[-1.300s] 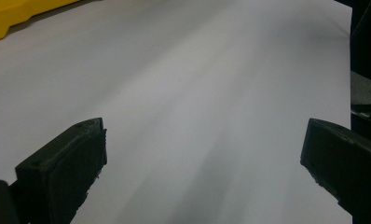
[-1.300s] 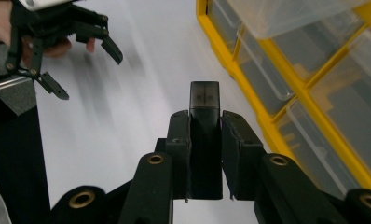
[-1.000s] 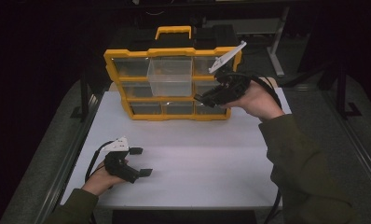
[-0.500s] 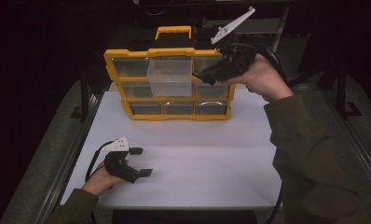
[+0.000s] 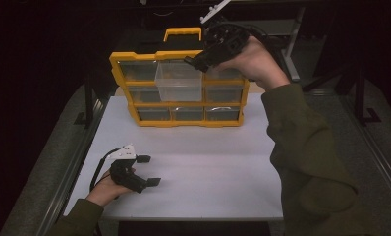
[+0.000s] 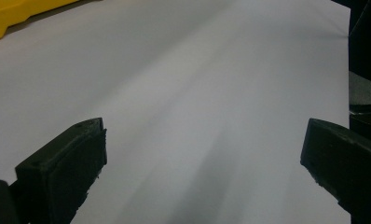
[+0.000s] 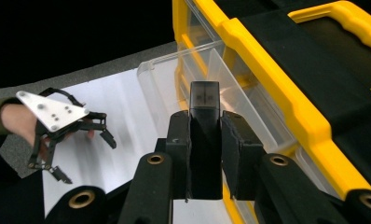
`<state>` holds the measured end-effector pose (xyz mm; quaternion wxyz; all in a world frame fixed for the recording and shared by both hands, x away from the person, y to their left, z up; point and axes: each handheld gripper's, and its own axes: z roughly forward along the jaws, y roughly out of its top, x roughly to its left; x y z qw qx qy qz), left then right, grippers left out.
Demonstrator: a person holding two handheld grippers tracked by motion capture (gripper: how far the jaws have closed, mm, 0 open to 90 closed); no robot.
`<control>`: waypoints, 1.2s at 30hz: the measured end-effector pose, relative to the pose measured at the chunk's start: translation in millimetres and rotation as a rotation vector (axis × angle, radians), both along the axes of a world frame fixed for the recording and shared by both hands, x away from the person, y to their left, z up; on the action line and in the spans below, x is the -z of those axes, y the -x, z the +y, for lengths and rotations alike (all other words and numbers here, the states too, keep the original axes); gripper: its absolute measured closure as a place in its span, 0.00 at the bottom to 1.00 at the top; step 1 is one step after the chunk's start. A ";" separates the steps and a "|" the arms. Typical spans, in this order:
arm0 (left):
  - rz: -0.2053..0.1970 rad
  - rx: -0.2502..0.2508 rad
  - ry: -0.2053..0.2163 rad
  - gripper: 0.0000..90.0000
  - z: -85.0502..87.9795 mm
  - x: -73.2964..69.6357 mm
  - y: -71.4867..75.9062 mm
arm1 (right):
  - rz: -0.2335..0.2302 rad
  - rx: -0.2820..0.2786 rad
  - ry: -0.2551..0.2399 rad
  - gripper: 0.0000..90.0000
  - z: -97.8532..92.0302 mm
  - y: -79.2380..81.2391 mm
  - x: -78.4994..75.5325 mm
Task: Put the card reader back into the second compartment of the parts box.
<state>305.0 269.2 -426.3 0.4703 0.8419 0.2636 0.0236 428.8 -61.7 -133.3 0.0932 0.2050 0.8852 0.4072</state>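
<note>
High view: the right gripper (image 5: 192, 60) has been lifted since half a second ago, over the pulled-out drawer (image 5: 179, 81) of the far organizer (image 5: 176, 105); the left gripper (image 5: 147, 171) rests open, near left. Left gripper view: jaws wide apart over bare table (image 6: 197, 93). Right gripper view: a small black block (image 7: 205, 135), judged light and stiff, is clamped by its sides.
</note>
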 end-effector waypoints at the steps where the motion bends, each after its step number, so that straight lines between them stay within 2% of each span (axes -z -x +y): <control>1: -0.001 0.000 -0.001 0.00 0.1 -0.1 0.0 | 0.002 0.001 0.003 0.80 3.5 -2.6 1.4; 7: 0.000 0.002 0.002 0.00 -0.1 -0.2 0.4 | 0.047 -0.001 0.021 0.79 24.1 -19.4 16.3; 9: 0.000 0.002 0.005 0.00 0.2 -0.4 0.4 | 0.052 0.012 0.018 0.70 27.8 -22.9 20.2; 15: 0.003 0.001 0.004 0.00 0.8 -0.1 0.2 | 0.053 0.026 0.009 0.62 26.7 -22.6 19.8; 21: 0.001 0.000 0.002 0.00 0.1 0.0 0.2 | 0.047 0.046 -0.038 0.55 7.1 -12.9 13.6; 24: 0.001 0.000 0.001 0.00 -0.2 0.0 0.4 | 0.046 0.060 -0.045 0.51 -3.1 -7.9 14.0; 30: -0.001 0.000 0.001 0.00 -0.4 -0.2 0.8 | 0.035 0.079 -0.054 0.43 -21.7 2.0 21.3; 36: 0.001 -0.001 0.000 0.00 -0.6 0.2 0.6 | 0.026 0.092 -0.055 0.35 -35.3 12.1 35.0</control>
